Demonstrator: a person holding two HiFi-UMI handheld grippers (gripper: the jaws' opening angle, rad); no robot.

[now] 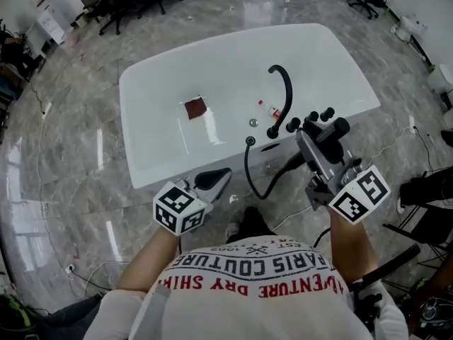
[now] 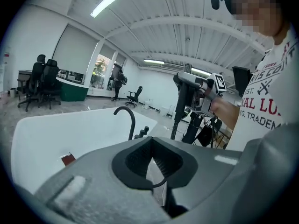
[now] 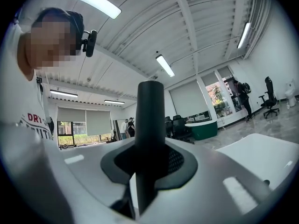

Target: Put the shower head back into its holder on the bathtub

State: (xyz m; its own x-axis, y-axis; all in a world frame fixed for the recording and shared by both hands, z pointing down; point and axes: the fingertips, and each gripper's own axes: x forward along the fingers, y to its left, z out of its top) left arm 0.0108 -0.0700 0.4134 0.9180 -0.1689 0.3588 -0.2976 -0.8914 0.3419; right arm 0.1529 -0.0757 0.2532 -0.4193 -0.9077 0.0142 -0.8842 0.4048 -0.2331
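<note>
The white bathtub [image 1: 163, 83] stands in front of me, with a black curved faucet [image 1: 284, 91] and black knobs [image 1: 311, 117] on its near rim. My right gripper [image 1: 316, 151] is shut on the dark shower head [image 1: 334, 129] and holds it just over the rim's right part, beside the knobs. In the right gripper view its black handle [image 3: 148, 134] stands upright between the jaws. A black hose [image 1: 258, 186] loops from the rim [image 1: 249, 142] down to the handle. My left gripper [image 1: 214, 180] hovers at the tub's near edge, shut, with nothing in it. The holder I cannot pick out.
A brown-red square [image 1: 195, 108] lies on the tub floor, near a small red-and-white item [image 1: 267, 108] and the drain [image 1: 253, 122]. Office chairs [image 1: 131, 2] stand beyond the tub. Cables [image 1: 417, 144] trail over the marble floor at right.
</note>
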